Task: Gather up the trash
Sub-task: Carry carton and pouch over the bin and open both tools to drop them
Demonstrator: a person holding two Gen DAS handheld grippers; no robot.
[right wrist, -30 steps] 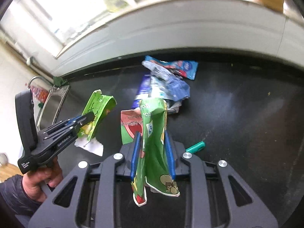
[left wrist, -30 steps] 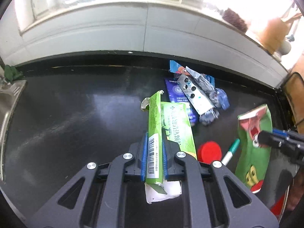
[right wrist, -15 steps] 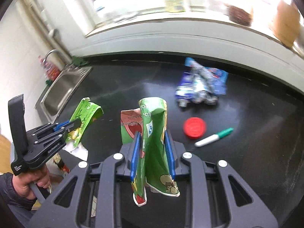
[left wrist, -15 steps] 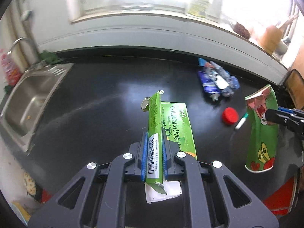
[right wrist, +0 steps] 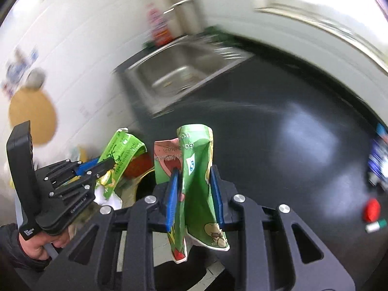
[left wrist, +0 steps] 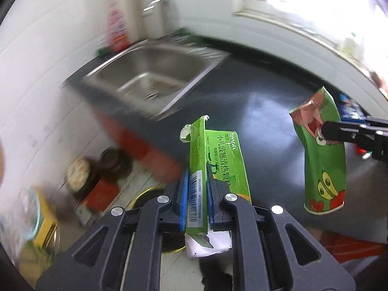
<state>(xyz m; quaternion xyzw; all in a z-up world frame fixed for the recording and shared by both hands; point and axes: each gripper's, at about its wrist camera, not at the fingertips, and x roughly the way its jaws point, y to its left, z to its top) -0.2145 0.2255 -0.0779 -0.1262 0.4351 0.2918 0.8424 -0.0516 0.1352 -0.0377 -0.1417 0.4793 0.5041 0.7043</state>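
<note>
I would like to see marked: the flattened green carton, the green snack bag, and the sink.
flattened green carton (left wrist: 197, 194), left wrist view, on its barcode side.
green snack bag (right wrist: 197, 181), right wrist view, on its middle fold.
sink (left wrist: 155, 72), left wrist view, on its steel basin.

The sink (left wrist: 155, 82) is set into the counter (left wrist: 262, 111) at its left end, with a bottle (left wrist: 117, 28) at the sink's far left corner. The left gripper (left wrist: 196, 206) holds a flattened carton (left wrist: 215, 160) past the counter's near left edge, over a round bin (left wrist: 148, 194) on the floor. To its right, above the counter, the right gripper (right wrist: 192, 194) holds a crumpled wrapper (right wrist: 196, 169). A cap (right wrist: 371, 209) and marker (right wrist: 375, 226) lie on the counter at far right.
</note>
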